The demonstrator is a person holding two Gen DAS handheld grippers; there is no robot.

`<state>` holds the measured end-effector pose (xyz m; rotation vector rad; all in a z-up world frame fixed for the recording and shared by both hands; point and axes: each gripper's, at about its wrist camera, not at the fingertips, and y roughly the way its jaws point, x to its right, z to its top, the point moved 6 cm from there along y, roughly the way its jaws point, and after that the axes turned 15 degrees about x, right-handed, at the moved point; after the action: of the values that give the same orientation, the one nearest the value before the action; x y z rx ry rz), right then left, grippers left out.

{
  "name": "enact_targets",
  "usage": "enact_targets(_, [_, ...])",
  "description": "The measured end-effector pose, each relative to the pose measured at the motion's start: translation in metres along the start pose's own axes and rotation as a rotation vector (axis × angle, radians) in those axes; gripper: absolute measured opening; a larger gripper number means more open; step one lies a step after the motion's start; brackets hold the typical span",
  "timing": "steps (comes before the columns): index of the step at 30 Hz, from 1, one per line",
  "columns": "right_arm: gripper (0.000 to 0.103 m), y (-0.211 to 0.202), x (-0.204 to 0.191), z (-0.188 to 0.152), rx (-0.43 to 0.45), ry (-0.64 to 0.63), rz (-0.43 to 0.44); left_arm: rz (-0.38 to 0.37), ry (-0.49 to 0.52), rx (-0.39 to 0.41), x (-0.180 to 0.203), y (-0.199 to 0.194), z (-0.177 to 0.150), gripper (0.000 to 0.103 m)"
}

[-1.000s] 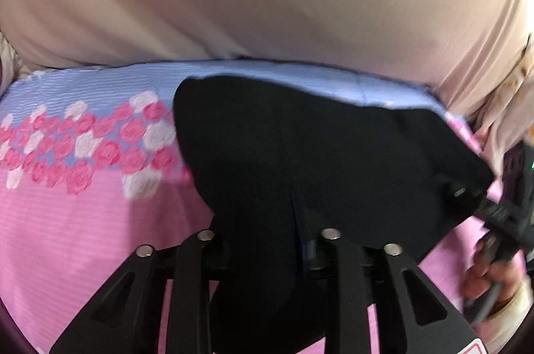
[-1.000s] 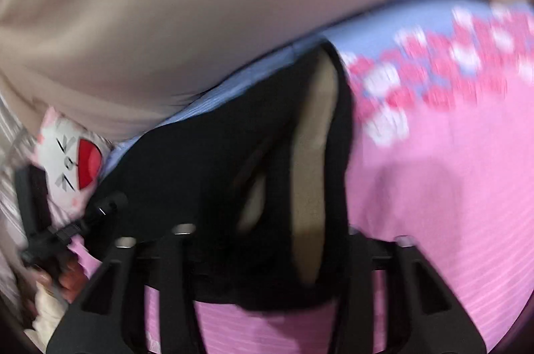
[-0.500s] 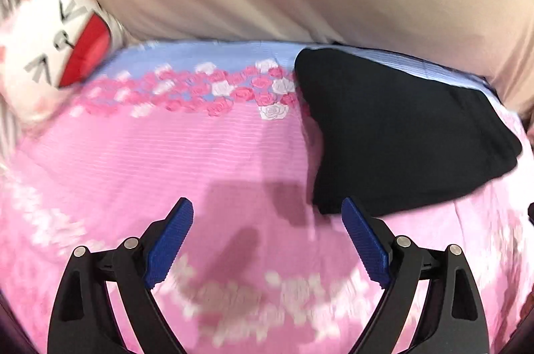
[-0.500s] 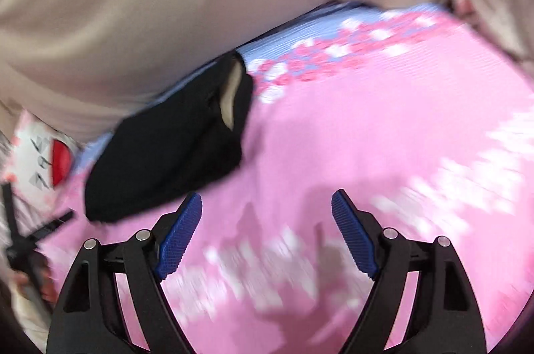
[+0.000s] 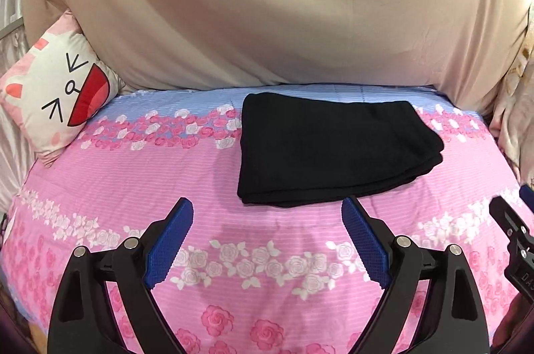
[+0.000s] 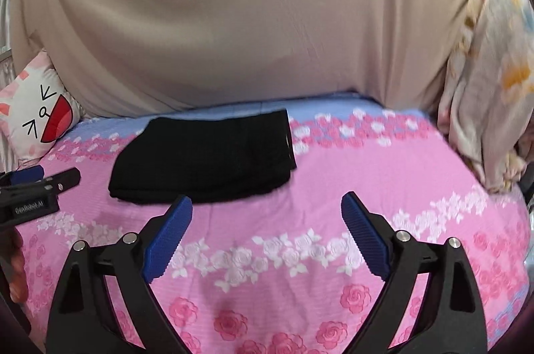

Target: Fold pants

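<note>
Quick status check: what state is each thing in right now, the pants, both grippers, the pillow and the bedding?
Pants: folded into a flat stack, lying on the bedspread, free of both grippers.
Left gripper: open, empty, short of the pants.
Right gripper: open, empty, short of the pants.
Pillow: propped tilted at the bed's left end.
Bedspread: spread flat.
Curtain: hanging behind the bed.

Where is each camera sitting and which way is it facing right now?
Left wrist: on the left gripper, facing across the bed at the folded black pants; own open fingers show.
Right wrist: on the right gripper, facing likewise, pants left of centre; own open fingers show.
Shared: pants, cat pillow, bedspread, each other's gripper.
</note>
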<state>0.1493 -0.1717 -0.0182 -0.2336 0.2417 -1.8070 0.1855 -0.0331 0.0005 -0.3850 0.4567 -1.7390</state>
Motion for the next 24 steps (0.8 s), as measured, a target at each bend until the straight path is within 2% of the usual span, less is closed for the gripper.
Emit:
enact_targets(7, [0.089,-0.005,-0.017,0.008,0.018,-0.002,0.022,0.037,0.033,0.037,0.003,-0.015,0.004,0.088])
enact_targets(24, [0.089,0.01,-0.024,0.0,-0.014,0.025,0.021,0.039,0.072,0.023,0.012,-0.003,0.0,0.088])
